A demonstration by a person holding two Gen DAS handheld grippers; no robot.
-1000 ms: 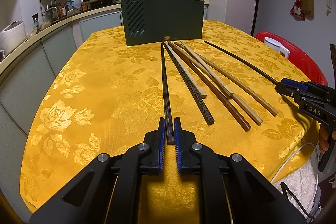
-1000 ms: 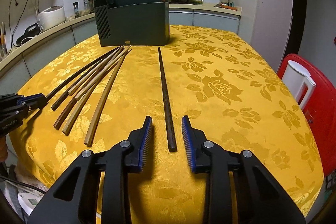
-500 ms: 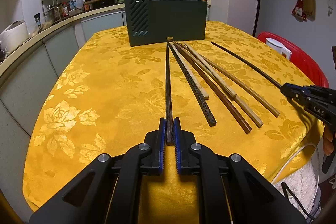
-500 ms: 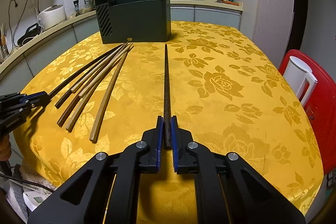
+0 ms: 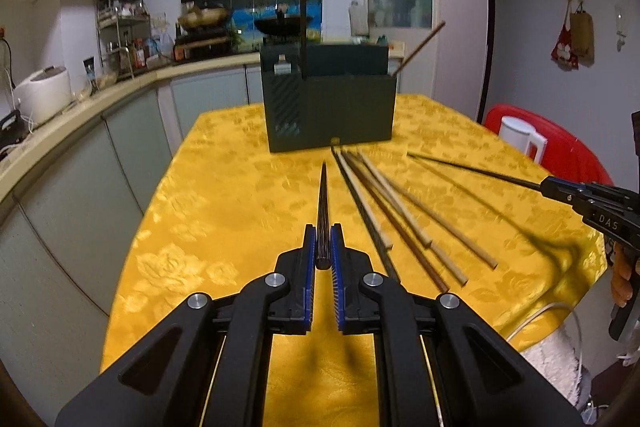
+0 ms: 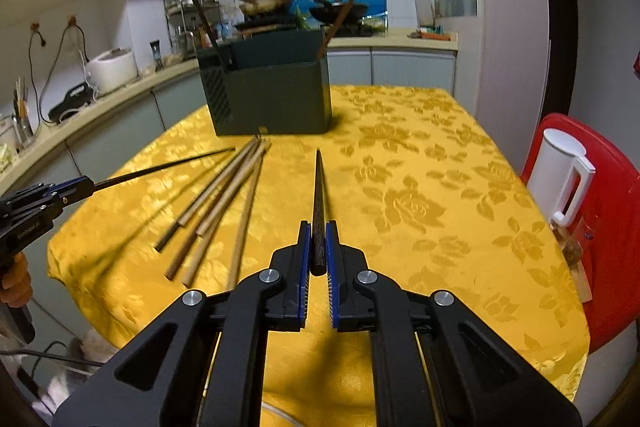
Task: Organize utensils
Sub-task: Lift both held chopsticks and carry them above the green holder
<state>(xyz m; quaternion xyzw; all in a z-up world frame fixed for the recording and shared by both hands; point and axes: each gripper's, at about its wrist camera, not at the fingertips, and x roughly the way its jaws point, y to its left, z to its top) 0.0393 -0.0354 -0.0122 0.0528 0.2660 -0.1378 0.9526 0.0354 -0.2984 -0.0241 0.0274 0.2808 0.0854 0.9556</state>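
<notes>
My left gripper (image 5: 323, 233) is shut on the thick end of a dark chopstick (image 5: 323, 199), held off the yellow tablecloth (image 5: 224, 211) and pointing at the dark green utensil holder (image 5: 332, 107). In the right wrist view my right gripper (image 6: 318, 229) is shut on a second dark chopstick (image 6: 318, 195), also lifted. Each gripper shows in the other's view: the right gripper (image 5: 554, 185) at the right edge, the left gripper (image 6: 82, 183) at the left edge. Several wooden and dark chopsticks (image 5: 400, 211) lie fanned on the cloth between them. The holder (image 6: 272, 95) has two chopsticks standing in it.
A white kettle (image 6: 564, 171) stands on a red chair (image 6: 608, 227) to the table's right. Kitchen counters (image 5: 80, 107) with a rice cooker (image 5: 42, 99) run along the left and behind. A hand (image 6: 16, 279) and cables hang off the near left table edge.
My right gripper closed on its dark chopstick. Both grippers then rose, lifting their chopsticks off the cloth. The other chopsticks stayed where they lay.
</notes>
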